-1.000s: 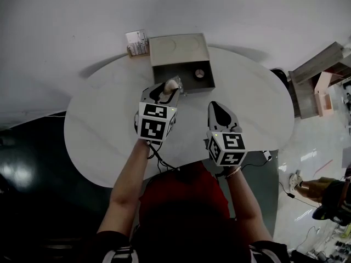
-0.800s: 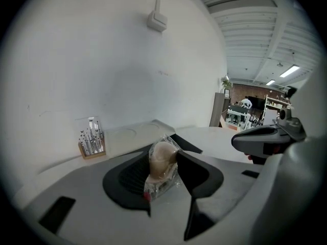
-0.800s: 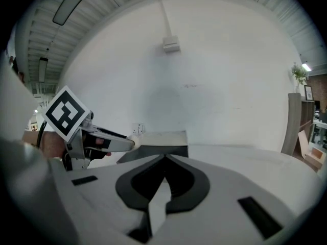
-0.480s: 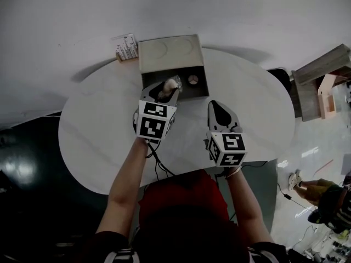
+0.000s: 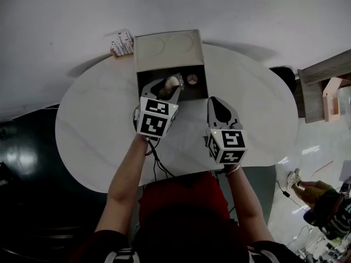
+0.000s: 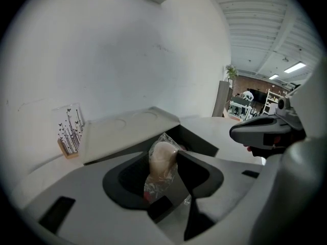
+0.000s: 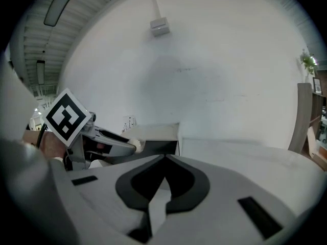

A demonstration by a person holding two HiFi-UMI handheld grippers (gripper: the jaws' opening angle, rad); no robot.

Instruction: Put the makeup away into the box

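Observation:
The beige box [image 5: 169, 49] stands open at the table's far side, its lid tilted back. A small round item [image 5: 192, 79] lies in its dark inside. My left gripper [image 5: 169, 86] is shut on a pale beige makeup sponge in a clear wrapper [image 5: 173, 81], held just over the box's front opening. In the left gripper view the sponge [image 6: 163, 158] sits upright between the jaws of the left gripper [image 6: 163, 168], with the box [image 6: 127, 132] right behind. My right gripper [image 5: 217, 103] hovers over the table to the right of the box front, shut and empty; in its own view the right gripper [image 7: 165, 157] has its tips touching.
A small card stand [image 5: 120, 41] with printed cards sits at the box's back left corner, near the white wall. The round white table [image 5: 93, 130] ends close behind the box. Shelving [image 5: 321, 86] stands off to the right on the floor.
Both grippers have moved forward toward the box and a little down. The left one carried the wrapped sponge from in front of the box to over its opening.

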